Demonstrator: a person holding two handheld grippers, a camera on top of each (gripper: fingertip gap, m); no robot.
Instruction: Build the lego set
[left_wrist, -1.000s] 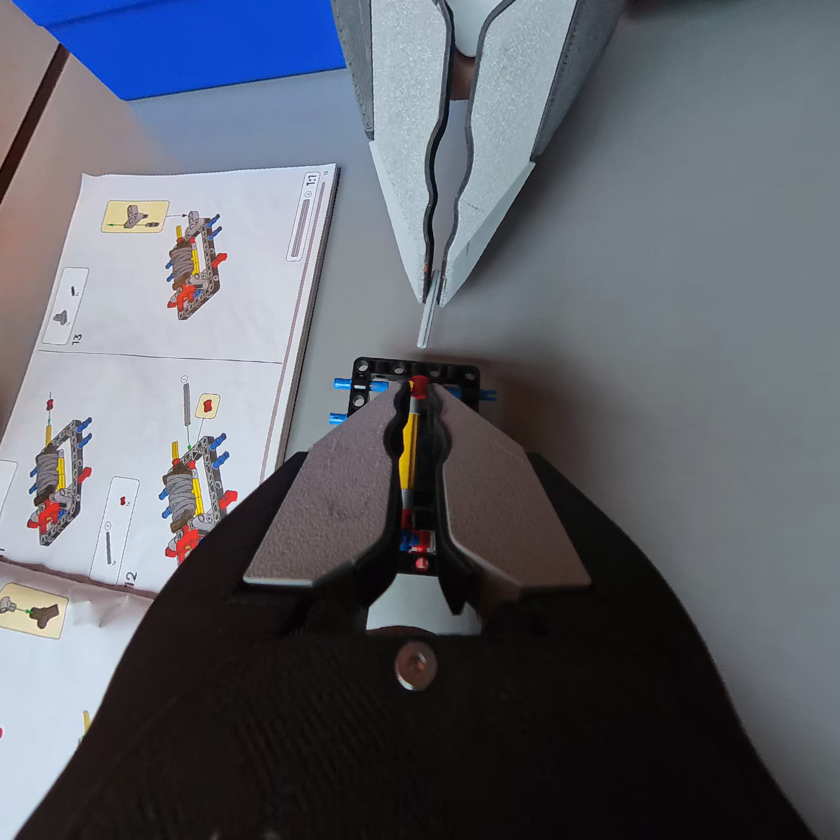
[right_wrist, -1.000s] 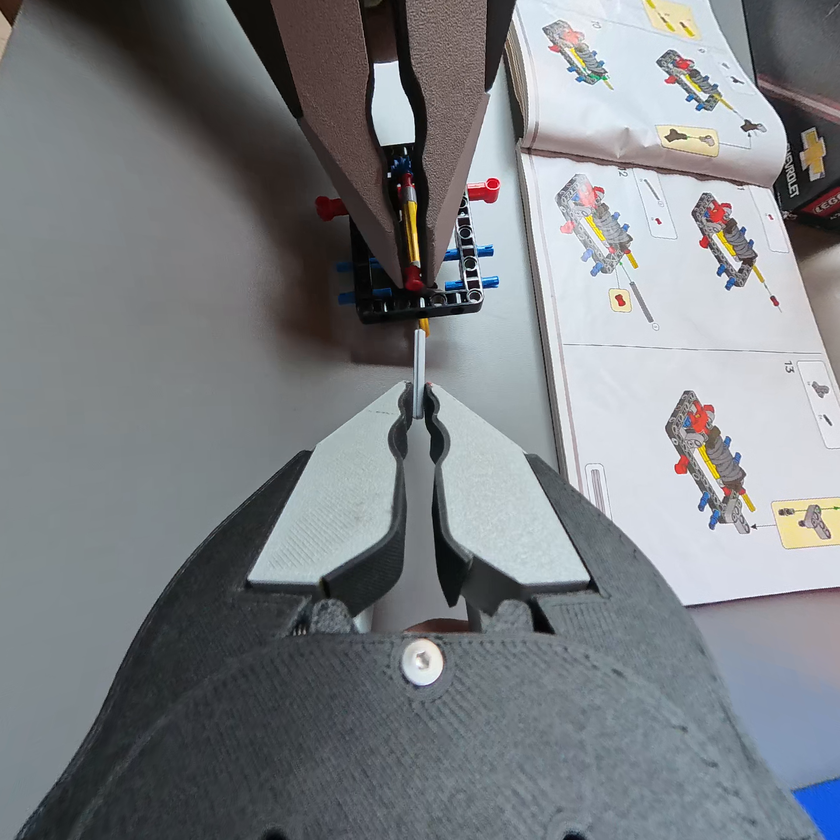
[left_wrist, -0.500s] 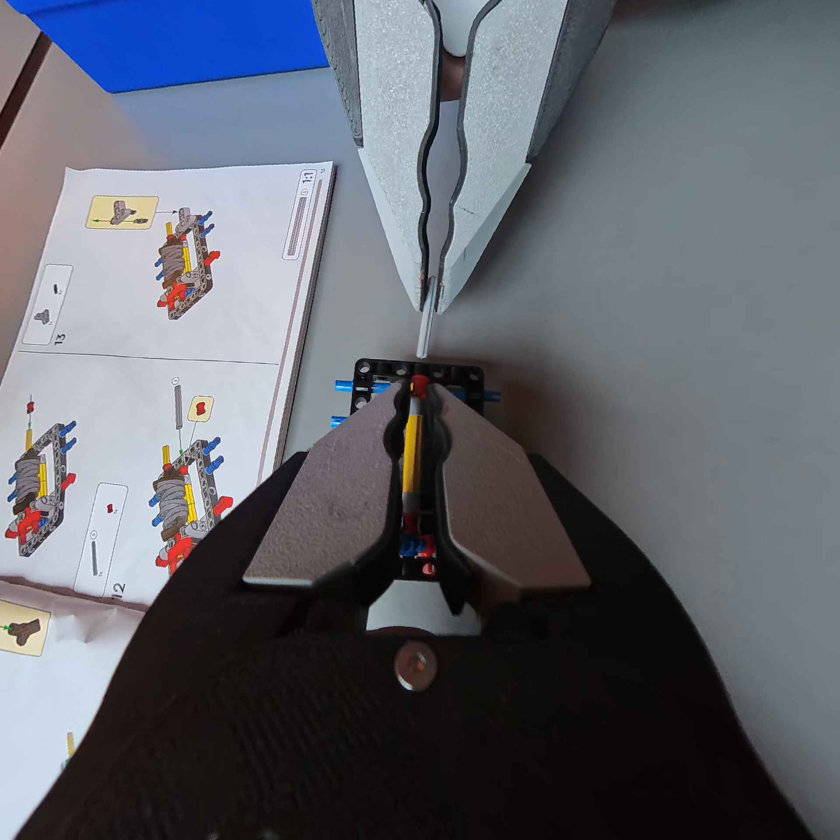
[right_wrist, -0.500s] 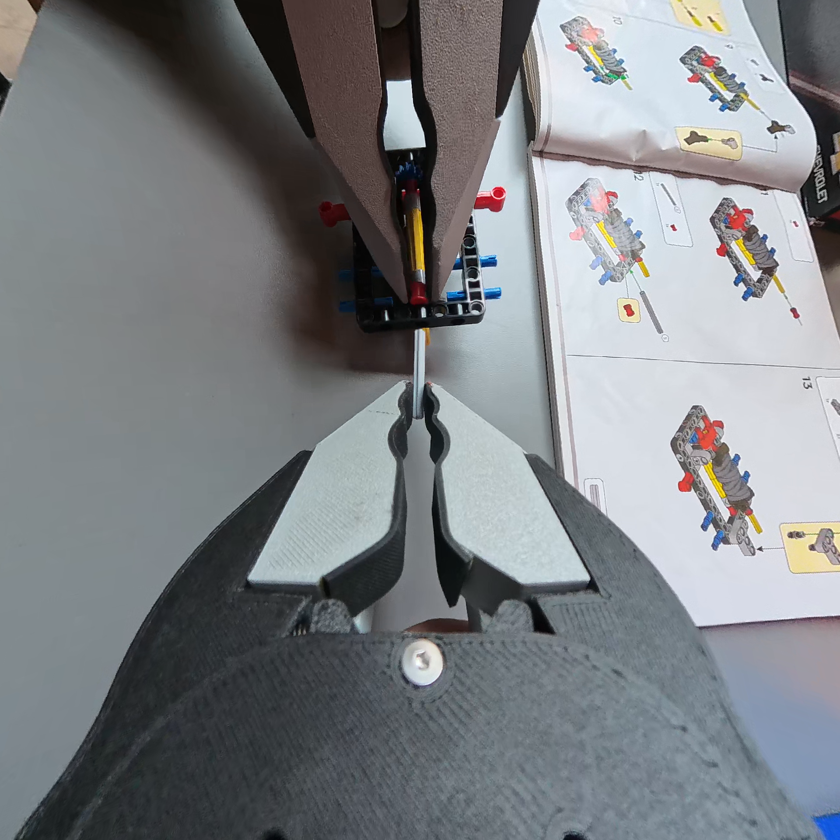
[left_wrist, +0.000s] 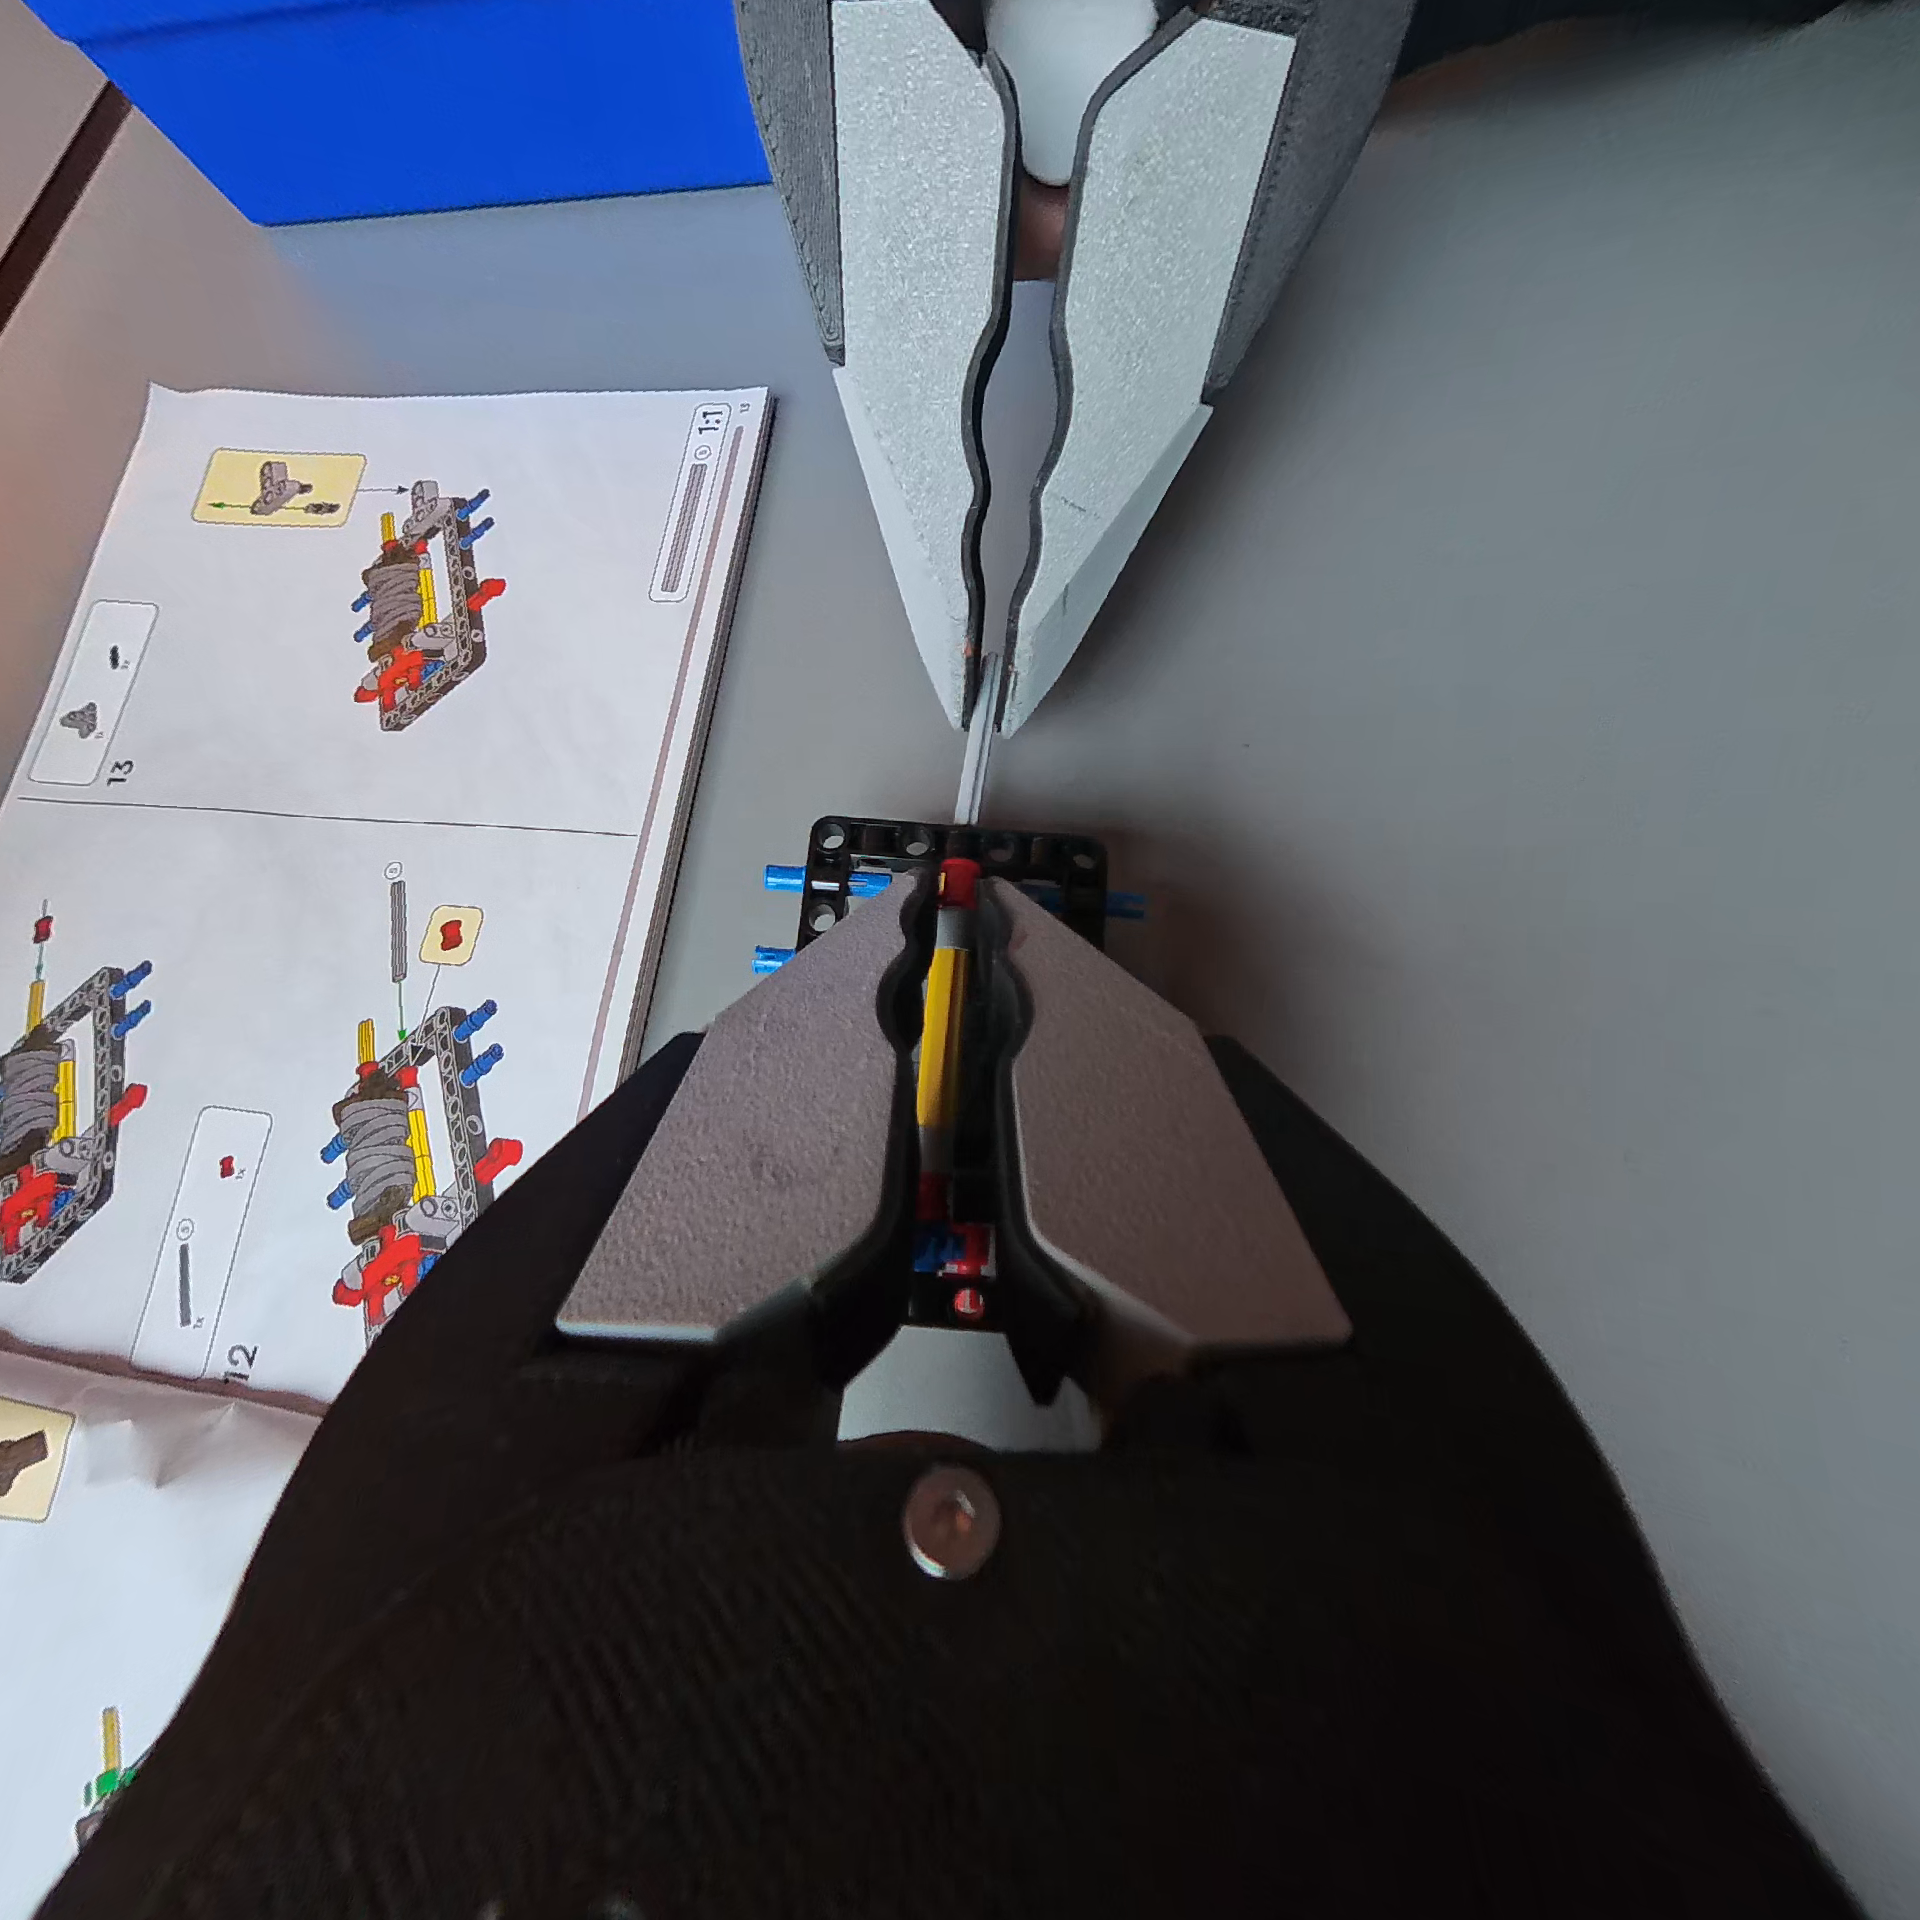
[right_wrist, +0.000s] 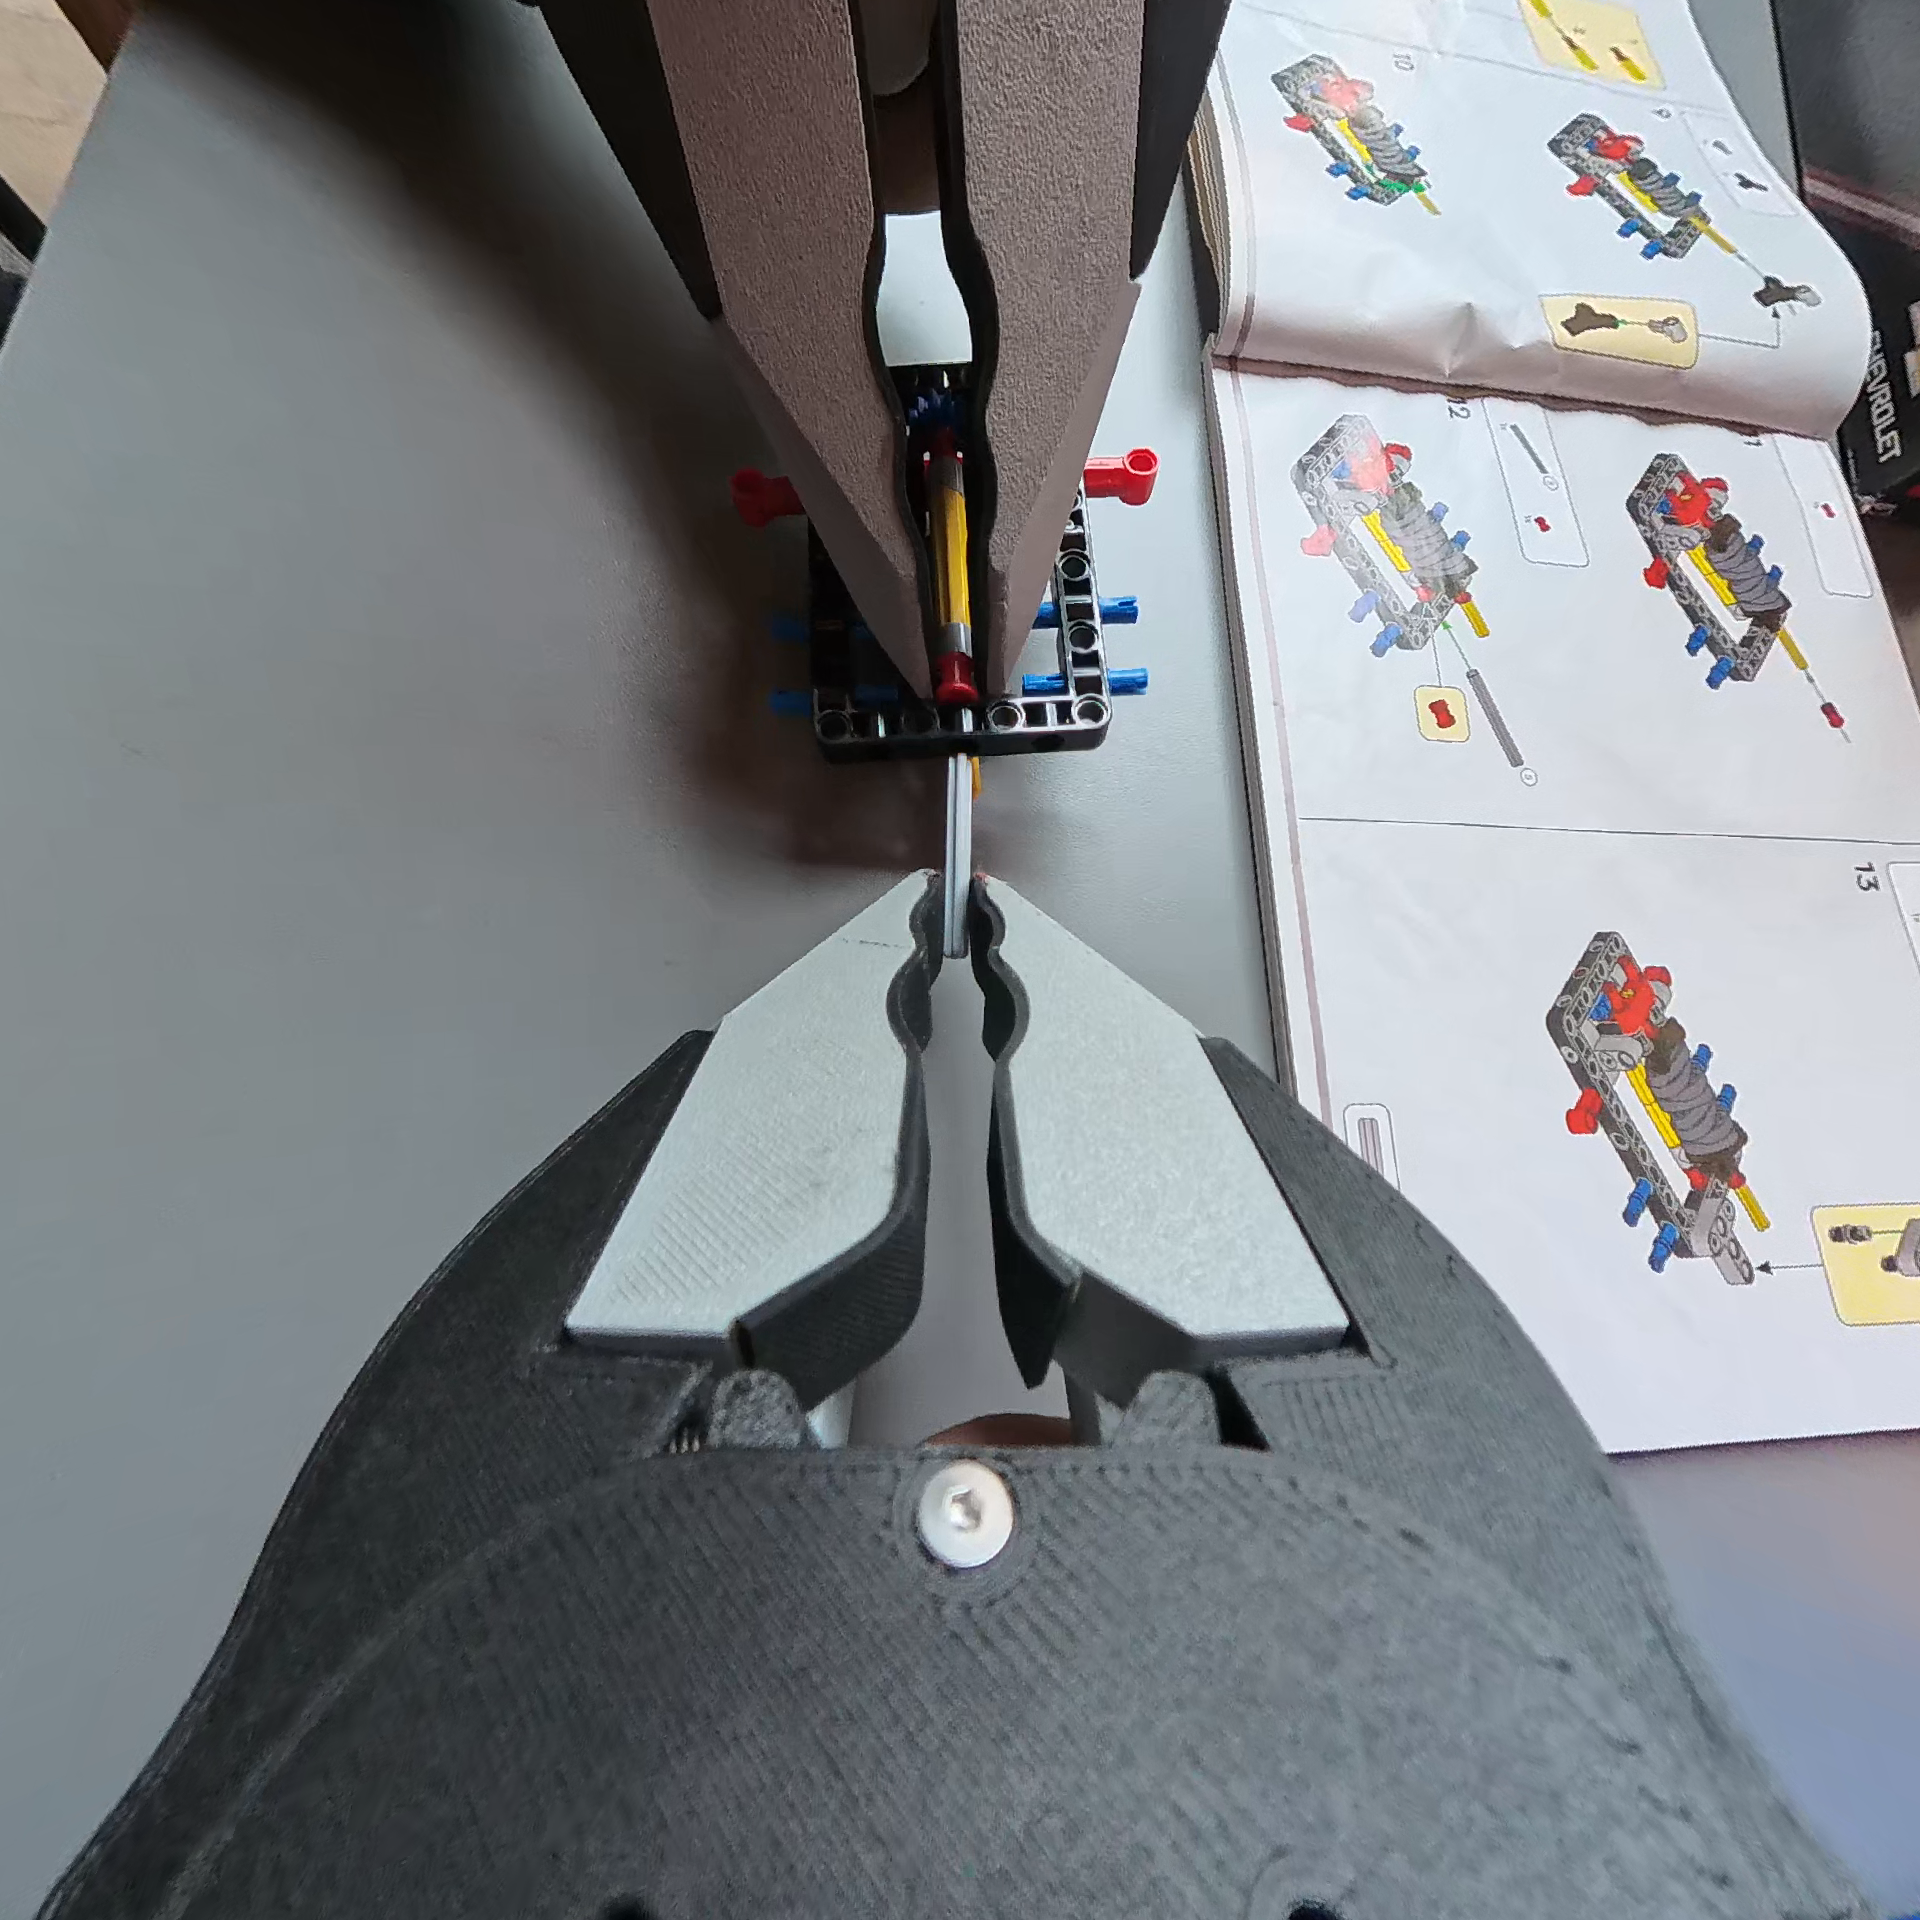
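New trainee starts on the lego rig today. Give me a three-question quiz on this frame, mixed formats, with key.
1. True or false: the right gripper is open and empty.
2. The instruction booklet in the left wrist view lies: A) left of the black frame, B) right of it, C) under it.
3. Fill in: the grey axle meets the frame at its ____ end beam, the end nearest the right gripper.

Key
1. False: it pinches the grey axle.
2. A.
3. Short. The left gripper grips the frame meanwhile.

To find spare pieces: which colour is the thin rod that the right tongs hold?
Light grey. The rod shows best in the right wrist view.
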